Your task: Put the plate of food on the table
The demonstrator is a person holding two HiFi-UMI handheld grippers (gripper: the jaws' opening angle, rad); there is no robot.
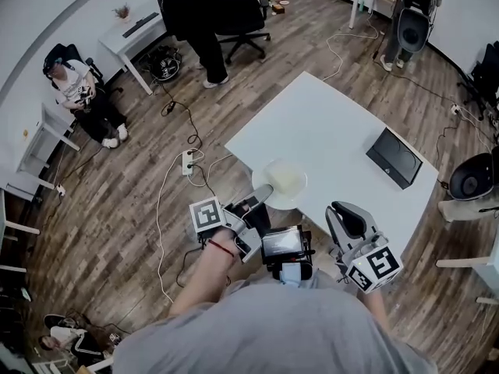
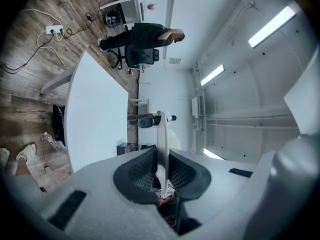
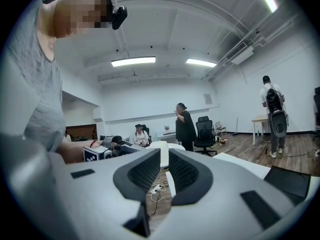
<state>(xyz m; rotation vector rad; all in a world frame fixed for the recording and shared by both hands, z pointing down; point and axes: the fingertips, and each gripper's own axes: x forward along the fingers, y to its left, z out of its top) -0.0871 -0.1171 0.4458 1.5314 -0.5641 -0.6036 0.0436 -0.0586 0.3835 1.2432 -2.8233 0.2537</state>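
A white plate (image 1: 287, 181) with pale food on it sits at the near left edge of the white table (image 1: 327, 127), partly over the edge. My left gripper (image 1: 263, 194) is shut on its near rim. In the left gripper view the plate (image 2: 161, 134) stands edge-on, pinched between the black pads (image 2: 142, 170) of the left gripper (image 2: 162, 156). My right gripper (image 1: 338, 210) hovers to the right of the plate, near the table's front edge. In its own view the right gripper (image 3: 164, 160) shows a narrow gap with nothing in it; the plate (image 3: 159, 148) lies beyond.
A dark flat device (image 1: 394, 157) lies on the table's right side. A power strip (image 1: 187, 162) and cables lie on the wood floor to the left. A person (image 1: 195, 18) stands by an office chair (image 1: 245, 14) at the back; another person (image 1: 82, 92) sits far left.
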